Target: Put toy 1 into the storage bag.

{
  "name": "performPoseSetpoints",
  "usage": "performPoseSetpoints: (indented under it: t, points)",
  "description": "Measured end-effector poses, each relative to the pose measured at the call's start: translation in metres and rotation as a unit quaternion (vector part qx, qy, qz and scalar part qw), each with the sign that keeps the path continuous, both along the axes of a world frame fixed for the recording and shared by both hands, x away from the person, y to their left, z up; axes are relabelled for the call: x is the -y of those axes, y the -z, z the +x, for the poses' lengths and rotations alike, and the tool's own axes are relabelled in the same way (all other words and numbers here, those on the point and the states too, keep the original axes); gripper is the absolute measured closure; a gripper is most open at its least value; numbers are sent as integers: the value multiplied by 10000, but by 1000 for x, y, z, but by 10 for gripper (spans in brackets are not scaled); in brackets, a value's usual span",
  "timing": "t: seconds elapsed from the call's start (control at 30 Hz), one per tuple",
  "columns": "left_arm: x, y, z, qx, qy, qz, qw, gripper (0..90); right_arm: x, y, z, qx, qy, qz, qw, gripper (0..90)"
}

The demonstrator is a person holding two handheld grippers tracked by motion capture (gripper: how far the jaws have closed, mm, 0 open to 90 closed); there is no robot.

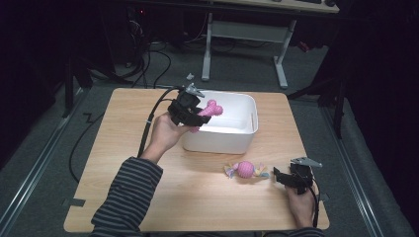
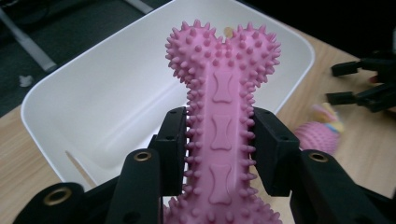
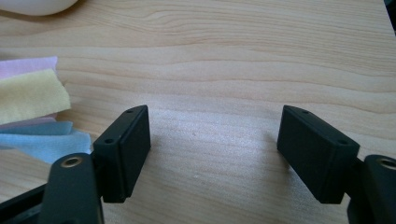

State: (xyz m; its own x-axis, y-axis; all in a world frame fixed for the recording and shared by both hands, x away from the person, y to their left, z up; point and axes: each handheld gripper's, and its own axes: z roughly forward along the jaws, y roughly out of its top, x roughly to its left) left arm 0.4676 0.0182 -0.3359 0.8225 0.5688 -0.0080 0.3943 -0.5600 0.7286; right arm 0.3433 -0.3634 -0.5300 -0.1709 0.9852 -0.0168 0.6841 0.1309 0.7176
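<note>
My left gripper (image 1: 200, 119) is shut on a pink spiky rubber bone (image 2: 223, 121), its pads squeezing the shaft on both sides. The bone (image 1: 211, 110) hangs over the left end of the white plastic bin (image 1: 237, 140), with its knobbed end above the bin's bare floor (image 2: 116, 107). A pink spiky ball with pastel fabric strips (image 1: 246, 169) lies on the wooden table in front of the bin. My right gripper (image 1: 276, 176) rests low at the table's front right, just right of that ball, open with bare wood between its jaws (image 3: 215, 154). The fabric strips (image 3: 32, 112) lie to its left.
The wooden table (image 1: 197, 197) has free surface at the left and front. Behind it stand a desk frame (image 1: 244, 34) and loose cables on the grey floor. My right gripper (image 2: 364, 86) appears far off beside the ball (image 2: 320, 135) in the left gripper view.
</note>
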Motion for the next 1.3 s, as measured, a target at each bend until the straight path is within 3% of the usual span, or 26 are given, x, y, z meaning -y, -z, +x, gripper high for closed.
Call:
performPoseSetpoints:
  t: [0.17,0.27,0.57,1.1,1.2,1.3]
  points:
    - [9,7,9,-1,-46,-6,10000,584,0,0,0,2,11,19,10000,255]
    - [12,10,14,56,-49,111,9999,584,0,0,0,-14,-2,8,10000,258]
    - [15,24,33,-62,-311,85,9995,584,0,0,0,-2,-6,18,10000,256]
    - [38,44,41,-159,-116,317,9993,580,0,0,0,-3,-27,2,10000,253]
    - [38,45,44,-227,-88,184,9995,577,0,0,0,-2,-27,2,10000,253]
    - [41,49,44,-219,-62,254,9994,576,0,0,0,-1,-29,-2,10000,253]
